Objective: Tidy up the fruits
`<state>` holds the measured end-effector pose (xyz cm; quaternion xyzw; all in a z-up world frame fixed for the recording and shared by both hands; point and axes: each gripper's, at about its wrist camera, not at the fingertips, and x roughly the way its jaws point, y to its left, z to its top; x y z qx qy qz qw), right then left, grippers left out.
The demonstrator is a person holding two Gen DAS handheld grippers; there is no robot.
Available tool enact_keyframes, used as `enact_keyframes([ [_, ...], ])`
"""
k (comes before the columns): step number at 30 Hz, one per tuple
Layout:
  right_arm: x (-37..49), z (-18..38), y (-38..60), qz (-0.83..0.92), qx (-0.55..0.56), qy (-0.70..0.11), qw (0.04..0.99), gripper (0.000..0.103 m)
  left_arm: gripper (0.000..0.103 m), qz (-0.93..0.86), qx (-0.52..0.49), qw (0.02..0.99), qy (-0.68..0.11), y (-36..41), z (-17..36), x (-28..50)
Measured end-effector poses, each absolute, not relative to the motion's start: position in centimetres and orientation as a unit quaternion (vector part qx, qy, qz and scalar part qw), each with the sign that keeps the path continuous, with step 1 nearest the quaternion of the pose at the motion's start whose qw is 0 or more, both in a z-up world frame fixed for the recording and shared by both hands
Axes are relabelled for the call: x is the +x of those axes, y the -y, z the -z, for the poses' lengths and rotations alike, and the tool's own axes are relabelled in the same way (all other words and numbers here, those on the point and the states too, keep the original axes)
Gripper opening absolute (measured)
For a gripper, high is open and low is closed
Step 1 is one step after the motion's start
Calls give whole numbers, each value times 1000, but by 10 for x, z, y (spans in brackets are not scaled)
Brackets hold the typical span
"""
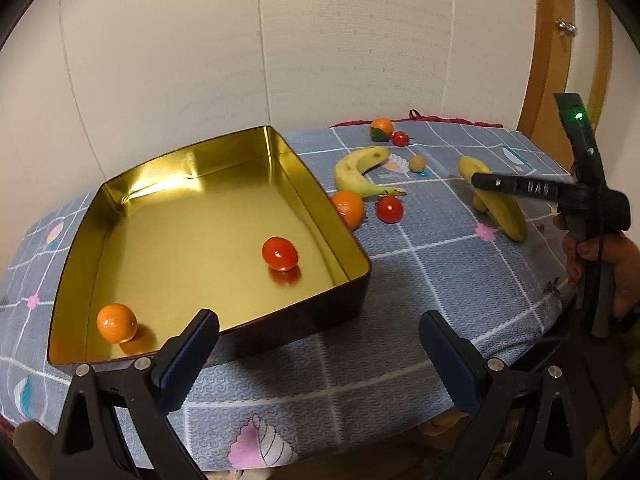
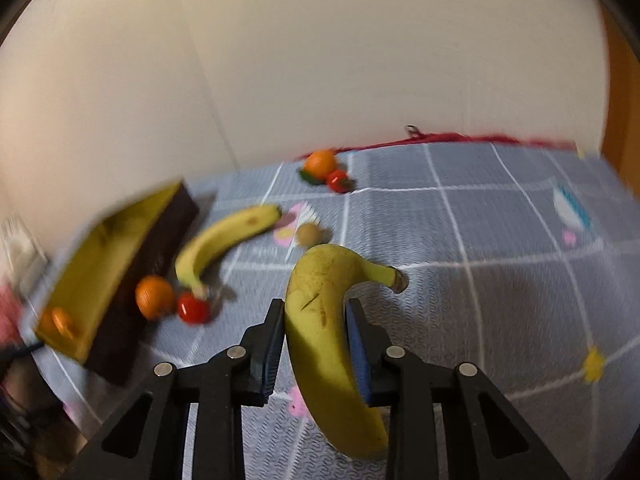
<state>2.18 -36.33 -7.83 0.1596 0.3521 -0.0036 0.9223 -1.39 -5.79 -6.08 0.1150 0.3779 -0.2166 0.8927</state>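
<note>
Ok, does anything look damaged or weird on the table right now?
Nothing spilled or broken. The yellow banana gripped in the right claw has a few dark scuff marks on its peel. The gold metal tin sits skewed to the checked grey tablecloth's grid lines.

In the right wrist view we see the gold tin (image 2: 100,264) smeared by motion blur, its left corner unreadable. The right hand-held gripper (image 2: 316,344) covers part of the banana (image 2: 320,300) it clamps. In the left wrist view, that gripper's arm crosses this banana, and the tin's wall hides part of 1 orange (image 1: 348,208).
</note>
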Motion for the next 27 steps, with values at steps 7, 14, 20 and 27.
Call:
enact_keyframes([
  [7, -5, 83, 413, 0, 324, -289, 901, 31, 101, 222, 111, 893, -376, 67, 55, -12],
  [14, 19, 83, 384, 12, 219, -338, 915, 34, 101, 232, 107, 889, -379, 86, 49, -1],
  [20, 45, 105, 347, 19, 120, -395, 911, 36, 101, 233, 99, 889, -382, 96, 45, 8],
  [27, 44, 109, 352, 17, 150, -381, 912, 34, 101, 239, 104, 886, -385, 106, 48, 9],
])
